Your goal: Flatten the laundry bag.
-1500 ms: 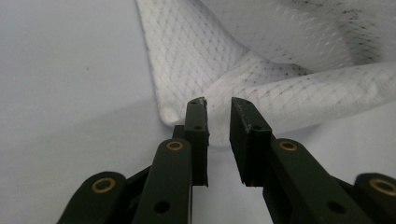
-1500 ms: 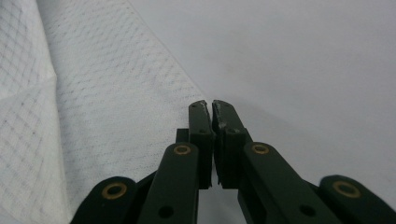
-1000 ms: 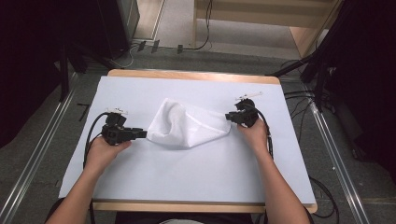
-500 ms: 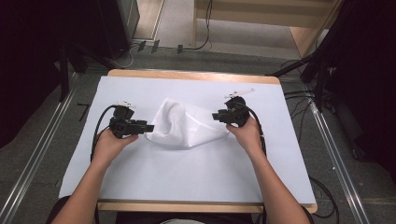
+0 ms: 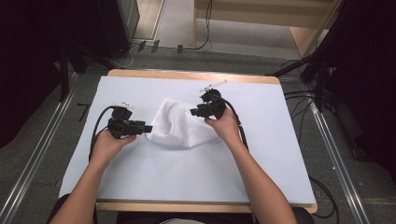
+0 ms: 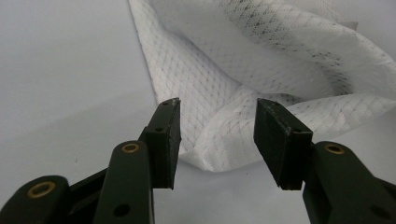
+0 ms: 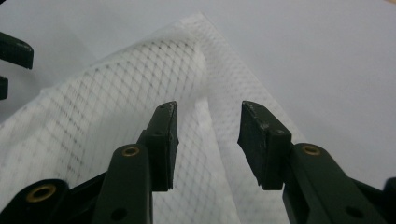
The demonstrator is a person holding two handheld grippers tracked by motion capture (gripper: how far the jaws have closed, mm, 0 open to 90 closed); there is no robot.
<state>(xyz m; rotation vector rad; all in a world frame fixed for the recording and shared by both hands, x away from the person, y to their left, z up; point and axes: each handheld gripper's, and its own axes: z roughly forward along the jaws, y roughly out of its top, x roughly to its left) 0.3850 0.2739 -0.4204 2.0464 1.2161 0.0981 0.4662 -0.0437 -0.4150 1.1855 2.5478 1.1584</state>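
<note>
A white mesh-patterned cloth [image 5: 180,126] lies rumpled in the middle of the white-covered table [image 5: 280,158]. My left gripper [image 5: 148,128] points right at the cloth's left edge. In the left gripper view its jaws [image 6: 217,140] have just been opening and stand apart, with a cloth [image 6: 261,60] corner lying between them, untouched by the pads. My right gripper [image 5: 192,112] hovers over the cloth's upper right part, pointing left. Its jaws [image 7: 208,140] have just been opening too and hang over a fold of the cloth [image 7: 116,93], gripping nothing.
The table's wooden rim [image 5: 196,74] shows at the far edge. Black cables [image 5: 95,133] trail from both grippers across the sheet. Metal rails [image 5: 32,163] run along the floor on both sides, and dark stands flank the table. The left gripper's tips [image 7: 11,56] appear in the right gripper view.
My right gripper moved left over the cloth and let go of its right corner. The cloth, stretched wide before, now sits bunched. Both grippers' jaws have spread apart.
</note>
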